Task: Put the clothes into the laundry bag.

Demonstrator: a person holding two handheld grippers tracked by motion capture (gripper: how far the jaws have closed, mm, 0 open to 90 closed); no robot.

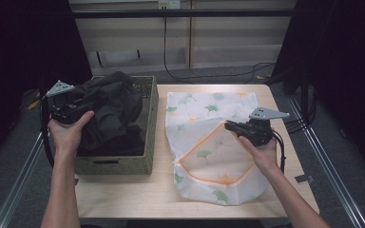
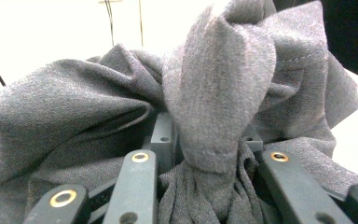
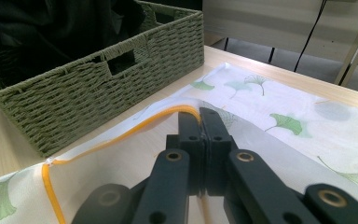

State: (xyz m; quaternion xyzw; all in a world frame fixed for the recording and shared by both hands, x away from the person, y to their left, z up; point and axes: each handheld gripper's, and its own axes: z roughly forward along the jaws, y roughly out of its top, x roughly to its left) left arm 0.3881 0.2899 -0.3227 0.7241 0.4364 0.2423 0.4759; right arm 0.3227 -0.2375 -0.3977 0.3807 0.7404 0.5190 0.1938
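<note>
The left gripper (image 1: 78,108) has its jaws clamped on a bunch of dark grey cloth (image 2: 214,98), which hangs over the green woven basket (image 1: 149,124). The right gripper (image 3: 199,122) has its jaws pressed together on the orange-edged opening of the white leaf-print bag (image 1: 204,156), lying on the table (image 1: 123,194) just beside the basket.

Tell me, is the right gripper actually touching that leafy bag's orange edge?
Touching. In the right gripper view the right gripper has its jaws shut on the orange edge of the bag.
</note>
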